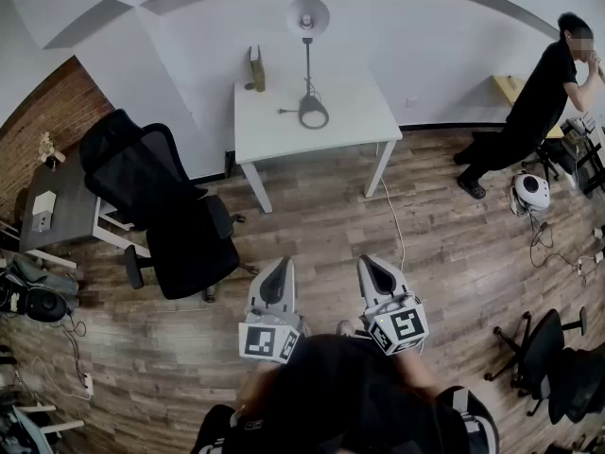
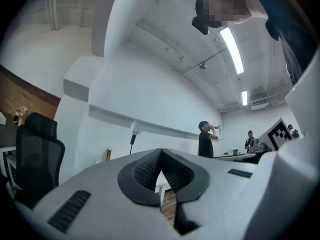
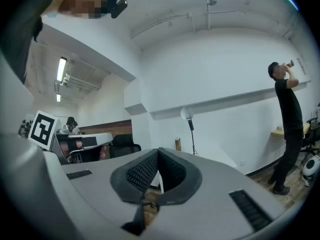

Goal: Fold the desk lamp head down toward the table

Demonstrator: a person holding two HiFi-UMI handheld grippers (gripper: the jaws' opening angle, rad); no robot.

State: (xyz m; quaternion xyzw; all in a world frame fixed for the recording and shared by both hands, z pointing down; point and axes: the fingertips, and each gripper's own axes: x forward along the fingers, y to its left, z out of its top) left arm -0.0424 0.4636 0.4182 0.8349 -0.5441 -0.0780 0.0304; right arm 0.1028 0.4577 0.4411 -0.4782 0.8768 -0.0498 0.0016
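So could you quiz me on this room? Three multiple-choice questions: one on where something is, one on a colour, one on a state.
1. Where does the lamp stand?
A. on a shelf
B. on the table
C. on a windowsill

2. What colour is the chair beside the table?
A. red
B. white
C. black

3. How are the left tool and the right tool?
A. both shut and empty
B. both wide open
C. both shut on the lamp

Answers:
1. B, since the lamp's round base rests on the white tabletop.
2. C, since its seat and back are both black.
3. A, since each tool's own view shows its pads together with nothing between them, well short of the table.
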